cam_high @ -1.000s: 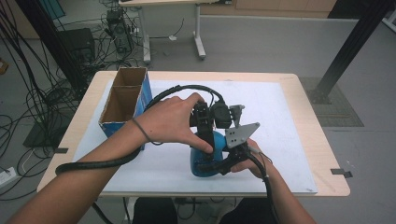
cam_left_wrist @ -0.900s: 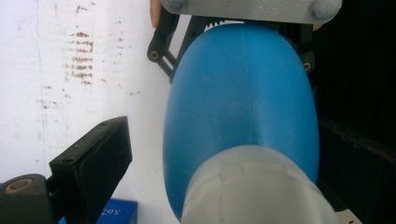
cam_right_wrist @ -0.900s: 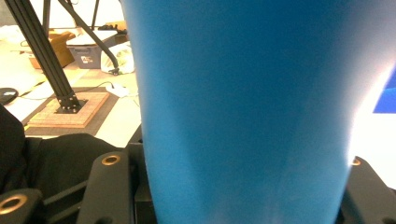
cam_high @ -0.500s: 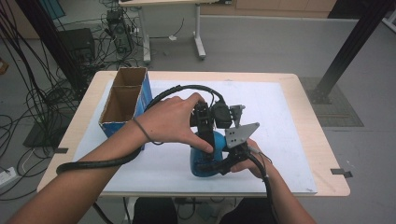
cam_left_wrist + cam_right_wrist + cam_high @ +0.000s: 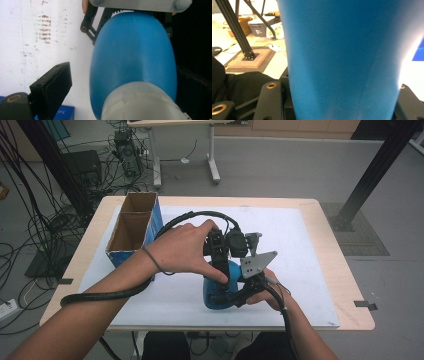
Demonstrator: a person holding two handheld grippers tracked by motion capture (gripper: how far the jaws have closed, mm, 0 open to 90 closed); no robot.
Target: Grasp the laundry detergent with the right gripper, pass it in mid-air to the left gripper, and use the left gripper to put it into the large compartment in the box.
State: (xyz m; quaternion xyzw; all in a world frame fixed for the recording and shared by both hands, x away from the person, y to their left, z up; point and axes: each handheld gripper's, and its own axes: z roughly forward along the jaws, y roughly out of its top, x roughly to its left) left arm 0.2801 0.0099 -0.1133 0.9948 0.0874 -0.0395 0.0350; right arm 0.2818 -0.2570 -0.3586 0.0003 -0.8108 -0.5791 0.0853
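A blue bottle (image 5: 216,295) stands on the white sheet near the table's front edge. My right gripper (image 5: 235,295) is shut on its body from the person's side; its jaws press both sides of the blue bottle (image 5: 344,57). My left gripper (image 5: 222,265) comes down over the top of the bottle (image 5: 132,55). Its jaws have just been closing a little and straddle the bottle near its whitish cap (image 5: 142,102). The left pad (image 5: 53,85) stands clear of the bottle with white sheet showing between them. The other jaw is in shadow.
An open cardboard box with blue sides (image 5: 132,227) stands at the table's left. The white sheet (image 5: 300,245) covers most of the wooden tabletop (image 5: 345,285). A thick black cable (image 5: 100,295) trails along the left forearm. A black post (image 5: 375,165) rises beyond the far right corner.
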